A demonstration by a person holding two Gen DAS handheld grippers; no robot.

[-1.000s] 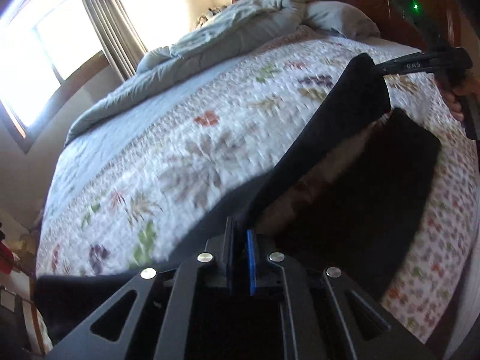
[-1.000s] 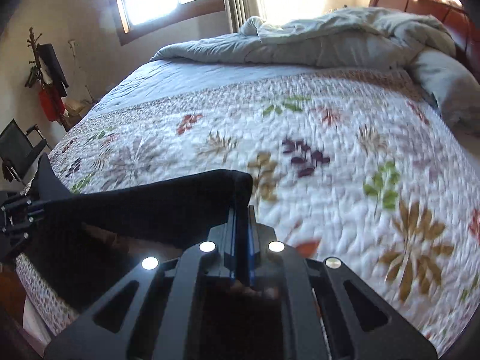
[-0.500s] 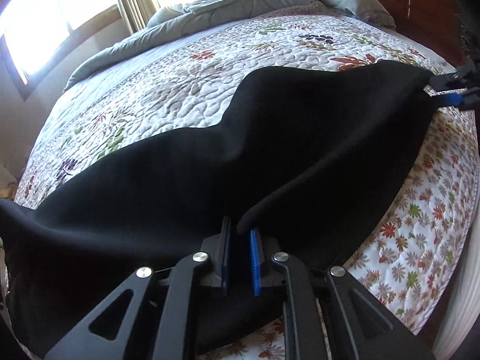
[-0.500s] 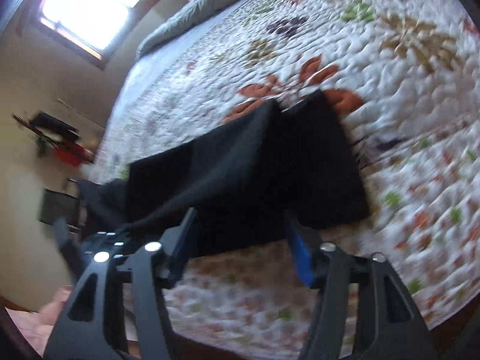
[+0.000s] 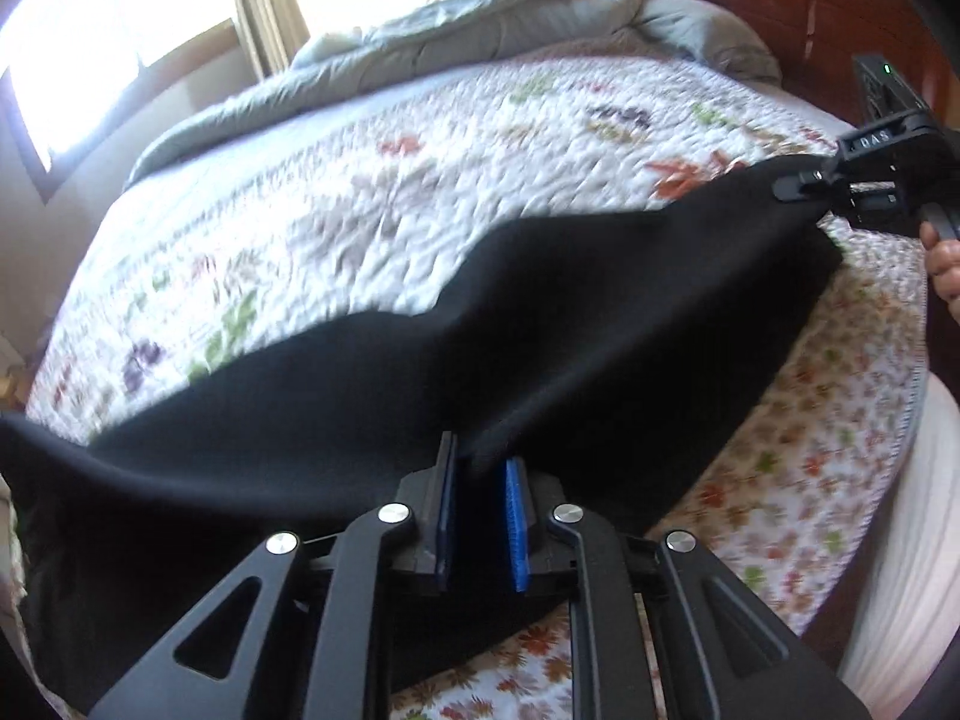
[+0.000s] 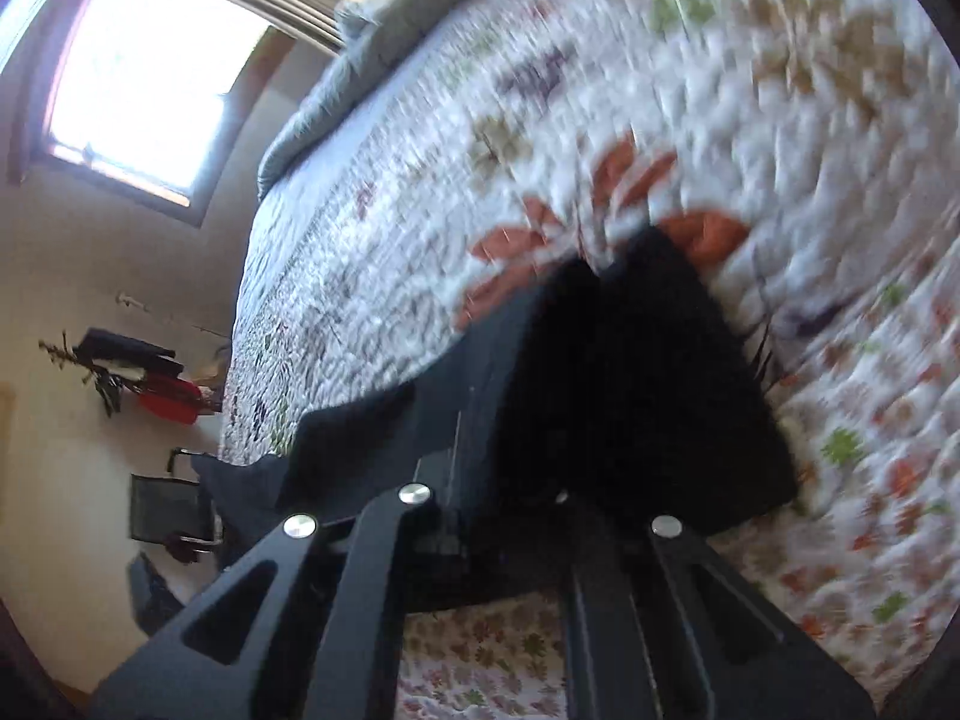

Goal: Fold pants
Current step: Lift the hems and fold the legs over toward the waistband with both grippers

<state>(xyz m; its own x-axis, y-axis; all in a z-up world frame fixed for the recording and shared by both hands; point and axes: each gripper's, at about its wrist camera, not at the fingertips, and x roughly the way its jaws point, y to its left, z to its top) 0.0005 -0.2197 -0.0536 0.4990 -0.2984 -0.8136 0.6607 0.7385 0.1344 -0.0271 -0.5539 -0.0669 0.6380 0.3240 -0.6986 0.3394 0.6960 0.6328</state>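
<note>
The black pants [image 5: 540,360] lie spread across the near part of the floral quilt [image 5: 360,210]. My left gripper [image 5: 480,516] has its blue-padded jaws slightly parted around a fold of the fabric at the near edge. My right gripper [image 5: 804,186] shows at the right of the left wrist view, at the pants' far right corner. In the blurred right wrist view the pants [image 6: 600,390] cover the fingers, so the right gripper's jaws are hidden.
A bunched grey comforter [image 5: 480,30] and a wooden headboard [image 5: 780,0] lie at the far end of the bed. A bright window [image 6: 144,84] is on the left wall, with a chair [image 6: 168,510] and hanging clothes beside the bed.
The right gripper, open half a second ago, has moved in over the pants' corner. The left gripper's jaws have parted slightly. The pants, lifted a second ago, now lie spread on the quilt.
</note>
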